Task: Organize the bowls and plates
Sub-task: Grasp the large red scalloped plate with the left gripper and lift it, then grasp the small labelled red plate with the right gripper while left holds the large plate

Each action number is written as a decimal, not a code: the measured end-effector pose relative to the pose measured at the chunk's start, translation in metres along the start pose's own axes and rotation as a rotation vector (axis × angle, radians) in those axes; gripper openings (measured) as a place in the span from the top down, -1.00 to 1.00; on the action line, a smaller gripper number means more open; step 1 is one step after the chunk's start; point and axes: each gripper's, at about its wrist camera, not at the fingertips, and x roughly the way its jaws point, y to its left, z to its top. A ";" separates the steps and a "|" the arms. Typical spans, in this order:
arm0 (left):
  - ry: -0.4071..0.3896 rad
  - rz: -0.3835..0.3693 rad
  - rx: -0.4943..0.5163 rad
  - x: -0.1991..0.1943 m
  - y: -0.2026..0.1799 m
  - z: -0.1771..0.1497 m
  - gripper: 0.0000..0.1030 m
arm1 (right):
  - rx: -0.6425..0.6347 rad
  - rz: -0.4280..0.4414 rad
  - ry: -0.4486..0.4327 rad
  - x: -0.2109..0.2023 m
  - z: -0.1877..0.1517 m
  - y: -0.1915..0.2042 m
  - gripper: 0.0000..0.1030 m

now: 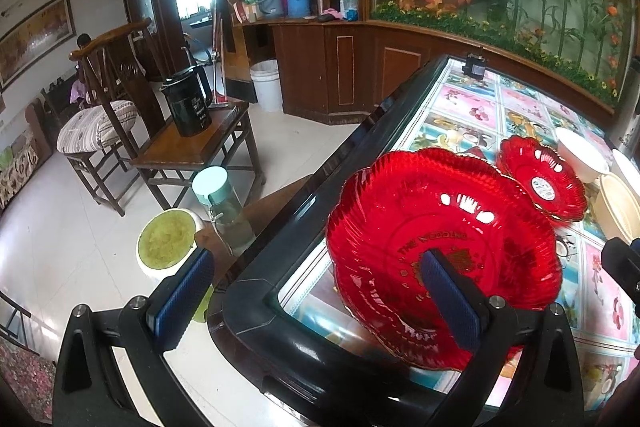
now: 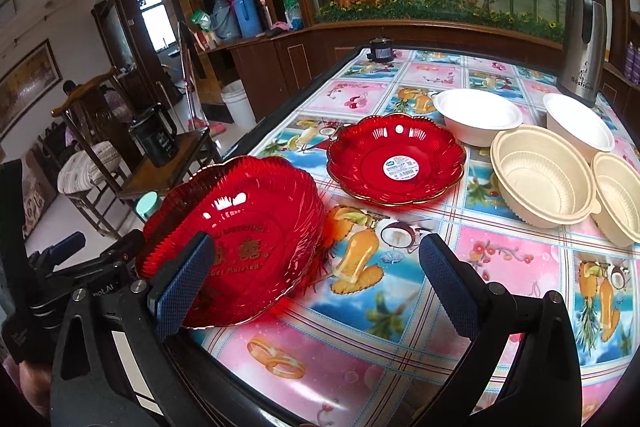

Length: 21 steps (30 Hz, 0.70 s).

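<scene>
A large red scalloped plate with gold lettering [image 1: 440, 227] sits at the table's near-left corner; in the right wrist view the same plate [image 2: 240, 227] looks tilted, its left side higher. My left gripper [image 1: 316, 299] is open, with one finger over the plate's middle and the other beyond the table edge. My right gripper [image 2: 316, 283] is open above the tablecloth, its left finger in front of that plate's near rim. A smaller red plate with a sticker [image 2: 396, 159] lies further in. Two white bowls [image 2: 478, 121] [image 2: 580, 123] and two cream bowls [image 2: 544, 175] [image 2: 620, 195] stand at the right.
The table [image 2: 360, 347] has a fruit-patterned cloth and a black rim. A steel thermos [image 2: 584, 39] and a small black object [image 2: 380, 51] stand at its far side. A mint-lidded bottle [image 1: 222, 203], a wooden chair with a black kettle [image 1: 188, 107] and a bucket [image 1: 266, 83] are left of the table.
</scene>
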 end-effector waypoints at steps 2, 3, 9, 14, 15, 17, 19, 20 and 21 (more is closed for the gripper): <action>0.018 -0.004 0.002 0.006 0.000 0.002 -0.99 | 0.004 -0.006 0.013 0.007 0.000 0.000 -1.00; 0.028 -0.006 0.002 0.009 0.000 0.003 -0.99 | 0.005 -0.012 0.022 0.011 0.001 0.001 -1.00; 0.062 -0.006 -0.012 0.023 -0.001 0.011 -0.99 | 0.011 -0.052 0.063 0.037 0.008 0.002 -1.00; 0.127 -0.030 -0.010 0.042 -0.005 0.014 -0.99 | 0.038 -0.071 0.118 0.060 0.011 -0.002 -1.00; 0.149 -0.037 -0.007 0.047 -0.007 0.012 -0.99 | 0.045 -0.073 0.127 0.063 0.011 -0.002 -1.00; 0.183 -0.053 -0.004 0.054 -0.009 0.010 -0.99 | 0.059 -0.072 0.150 0.071 0.011 -0.005 -0.99; 0.205 -0.052 -0.001 0.058 -0.009 0.008 -0.99 | 0.072 -0.066 0.176 0.079 0.011 -0.006 -0.98; 0.218 -0.050 -0.002 0.061 -0.009 0.007 -0.98 | 0.072 -0.068 0.183 0.082 0.010 -0.005 -0.98; 0.229 -0.055 -0.007 0.063 -0.008 0.006 -0.97 | 0.072 -0.073 0.192 0.085 0.010 -0.005 -0.91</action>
